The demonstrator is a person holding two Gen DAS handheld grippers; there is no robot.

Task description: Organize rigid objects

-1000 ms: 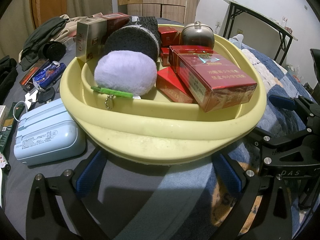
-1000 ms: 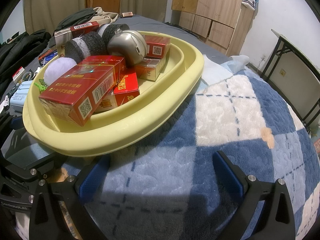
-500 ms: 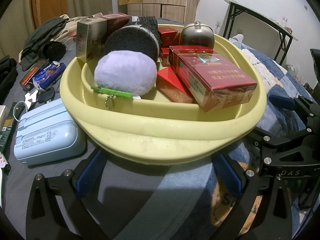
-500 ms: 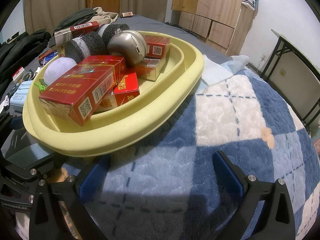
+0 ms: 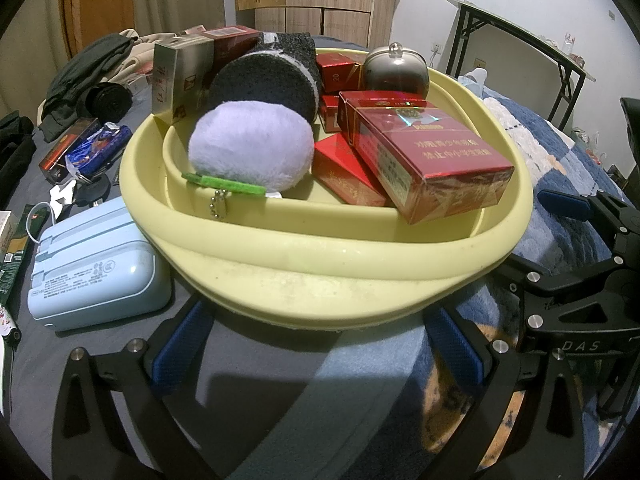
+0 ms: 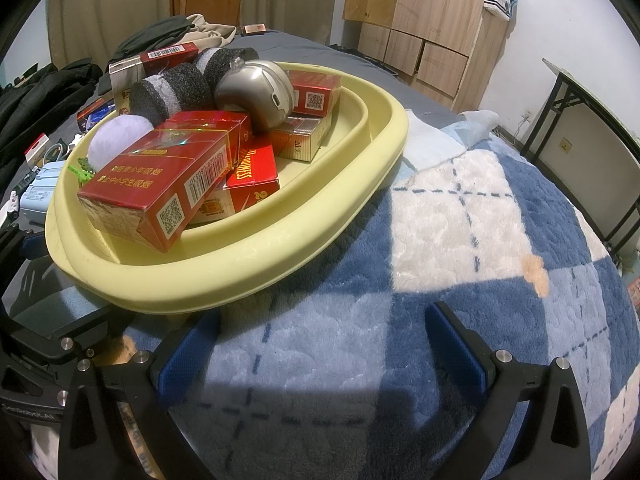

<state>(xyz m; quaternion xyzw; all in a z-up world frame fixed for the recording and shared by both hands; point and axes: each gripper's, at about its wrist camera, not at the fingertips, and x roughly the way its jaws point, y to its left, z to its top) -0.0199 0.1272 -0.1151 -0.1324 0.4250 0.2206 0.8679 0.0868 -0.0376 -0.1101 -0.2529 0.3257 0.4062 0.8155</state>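
A pale yellow basin [image 5: 320, 264] [image 6: 280, 248] sits on the bed. It holds several red cigarette boxes [image 5: 424, 156] [image 6: 160, 184], a lilac plush ball [image 5: 252, 148] with a green tag, a dark foam roll [image 5: 268, 84] [image 6: 176, 88] and a silver round case [image 5: 396, 68] [image 6: 256, 88]. My left gripper [image 5: 316, 344] stands open just in front of the basin's near rim, with nothing between its fingers. Open as well, my right gripper [image 6: 320, 344] hovers over the blanket beside the basin's right side, holding nothing.
A light blue case [image 5: 96, 268] lies left of the basin. More boxes and a blue packet [image 5: 96, 148] are scattered on the grey sheet, with dark clothes [image 5: 88, 76] behind. A blue and white plaid blanket [image 6: 460, 240] spreads to the right. A black folding table [image 5: 520, 40] stands at far right.
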